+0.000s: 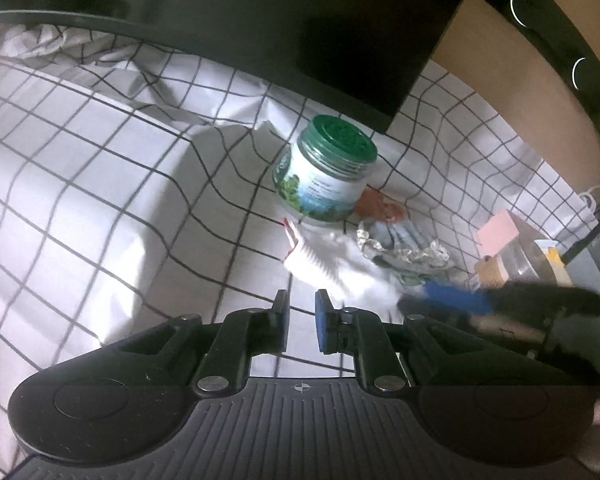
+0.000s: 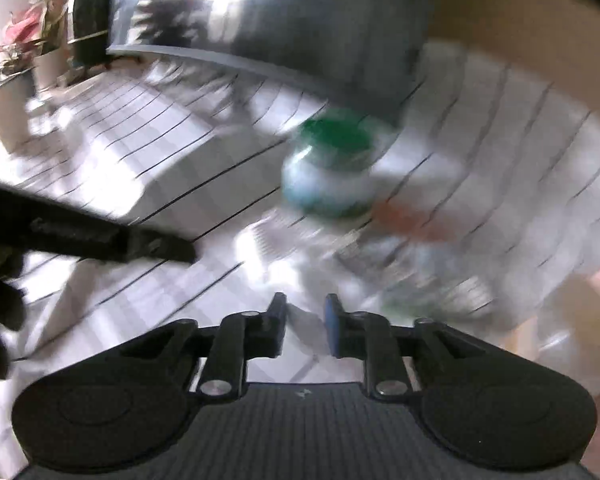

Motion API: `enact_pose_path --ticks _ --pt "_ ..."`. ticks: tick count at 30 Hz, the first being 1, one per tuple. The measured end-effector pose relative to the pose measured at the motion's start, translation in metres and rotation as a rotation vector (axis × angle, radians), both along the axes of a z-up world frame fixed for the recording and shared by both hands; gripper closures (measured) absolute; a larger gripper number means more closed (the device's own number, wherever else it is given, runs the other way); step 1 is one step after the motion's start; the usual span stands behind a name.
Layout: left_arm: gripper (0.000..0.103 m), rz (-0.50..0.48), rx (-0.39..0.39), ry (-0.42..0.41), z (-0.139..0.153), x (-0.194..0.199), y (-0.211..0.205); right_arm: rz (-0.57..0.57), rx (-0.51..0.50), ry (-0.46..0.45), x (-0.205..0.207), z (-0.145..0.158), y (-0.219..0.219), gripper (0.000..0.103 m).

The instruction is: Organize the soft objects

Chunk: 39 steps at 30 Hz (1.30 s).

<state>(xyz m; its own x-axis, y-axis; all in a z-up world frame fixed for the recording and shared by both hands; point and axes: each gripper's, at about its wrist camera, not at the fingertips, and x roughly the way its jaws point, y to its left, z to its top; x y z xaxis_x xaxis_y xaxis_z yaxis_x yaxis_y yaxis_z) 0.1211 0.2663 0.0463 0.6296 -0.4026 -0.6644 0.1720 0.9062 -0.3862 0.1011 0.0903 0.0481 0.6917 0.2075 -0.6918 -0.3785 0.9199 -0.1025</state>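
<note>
Two views: left wrist first, then right wrist.

Left wrist, soft pile: a white ribbed sock (image 1: 312,258) with red trim, a crumpled grey and silver piece (image 1: 404,246) and a small orange piece (image 1: 380,206) lie together on the checked sheet (image 1: 100,168), toward its right edge.
Left wrist, jar: a green-lidded jar (image 1: 326,172) stands just behind the pile, touching or nearly touching the orange piece.
Left wrist, handling: the sock looks light and limp, so it should fold and drag rather than lift flat. The ribbed cuff near the red trim looks the best place to pinch, being thick and clear of the jar.
Left wrist, left gripper (image 1: 302,304): the jaws are pressed almost together with nothing between them. It is tilted down at the sheet, just short of the sock's cuff.
Left wrist, right gripper (image 1: 416,302): it reaches in blurred from the right edge, its tip at the sock's near end. Whether it touches the sock cannot be told.

Right wrist, picture: heavy blur throughout.
Right wrist, pile: the sock (image 2: 284,264) shows as a bright smear ahead of the fingers, with the jar (image 2: 328,168) beyond and an orange streak (image 2: 408,220) to its right.
Right wrist, right gripper (image 2: 305,308): the jaws stand a little apart, and no cloth is visibly caught between them. It is angled down toward the pile.
Right wrist, risk: the jar seems easy to knock if the sock is dragged.
</note>
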Motion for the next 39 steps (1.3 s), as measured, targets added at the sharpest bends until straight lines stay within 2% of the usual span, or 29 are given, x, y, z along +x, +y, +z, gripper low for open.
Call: enact_pose_path --ticks 1,3,5,6,7,8,11,13,15,21,24,28,29,33,35,36,37,39 --pt "0.088 -0.007 -0.001 0.001 0.001 0.0 -0.002 -0.018 -0.008 -0.012 0.003 0.004 -0.005 0.068" --pt "0.088 -0.027 0.0 -0.002 0.002 0.0 -0.008 -0.041 -0.004 0.017 0.016 0.015 -0.015 0.067" --pt "0.088 -0.051 0.003 0.005 0.002 0.001 -0.014 -0.063 0.056 0.081 0.033 0.038 -0.031 0.064" --pt "0.088 -0.061 0.01 0.014 0.002 0.004 -0.017 -0.063 0.091 0.125 0.044 0.048 -0.039 0.059" --pt "0.088 -0.063 0.016 0.021 0.001 0.006 -0.02 -0.071 0.125 0.187 0.059 0.06 -0.047 0.048" --pt "0.088 -0.062 0.017 0.028 -0.001 0.008 -0.022 -0.089 0.151 0.235 0.073 0.07 -0.054 0.041" --pt "0.088 -0.065 -0.022 0.026 -0.004 0.011 -0.028 -0.125 0.227 0.397 0.119 0.091 -0.076 0.032" --pt "0.088 -0.06 -0.053 0.027 -0.007 0.011 -0.031 -0.163 0.24 0.476 0.143 0.086 -0.08 0.031" --pt "0.088 -0.054 -0.079 0.035 -0.012 0.01 -0.032 -0.203 0.201 0.483 0.156 0.075 -0.076 0.031" --pt "0.088 -0.017 -0.137 0.07 -0.024 -0.001 -0.024 -0.378 0.047 0.502 0.179 0.013 -0.049 0.032" --pt "0.088 -0.015 -0.152 0.078 -0.029 -0.005 -0.021 -0.445 0.043 0.508 0.188 -0.003 -0.049 0.032" --pt "0.088 -0.009 -0.171 0.09 -0.032 -0.009 -0.02 -0.442 0.067 0.53 0.188 -0.014 -0.047 0.032" --pt "0.088 -0.008 -0.174 0.093 -0.032 -0.009 -0.02 -0.423 0.087 0.553 0.186 -0.018 -0.046 0.03" --pt "0.088 0.007 -0.17 0.094 -0.031 -0.008 -0.017 -0.331 0.079 0.535 0.16 -0.018 -0.031 0.032" --pt "0.088 0.037 -0.178 0.097 -0.031 -0.005 -0.014 -0.292 0.112 0.539 0.142 -0.015 -0.026 0.049" --pt "0.088 0.05 -0.18 0.097 -0.031 -0.004 -0.012 -0.269 0.131 0.546 0.135 -0.014 -0.025 0.054" --pt "0.088 0.066 -0.177 0.097 -0.03 -0.003 -0.011 -0.246 0.153 0.557 0.127 -0.013 -0.024 0.065" --pt "0.088 0.083 -0.144 0.091 -0.029 0.001 -0.011 -0.217 0.18 0.563 0.114 -0.013 -0.026 0.071"
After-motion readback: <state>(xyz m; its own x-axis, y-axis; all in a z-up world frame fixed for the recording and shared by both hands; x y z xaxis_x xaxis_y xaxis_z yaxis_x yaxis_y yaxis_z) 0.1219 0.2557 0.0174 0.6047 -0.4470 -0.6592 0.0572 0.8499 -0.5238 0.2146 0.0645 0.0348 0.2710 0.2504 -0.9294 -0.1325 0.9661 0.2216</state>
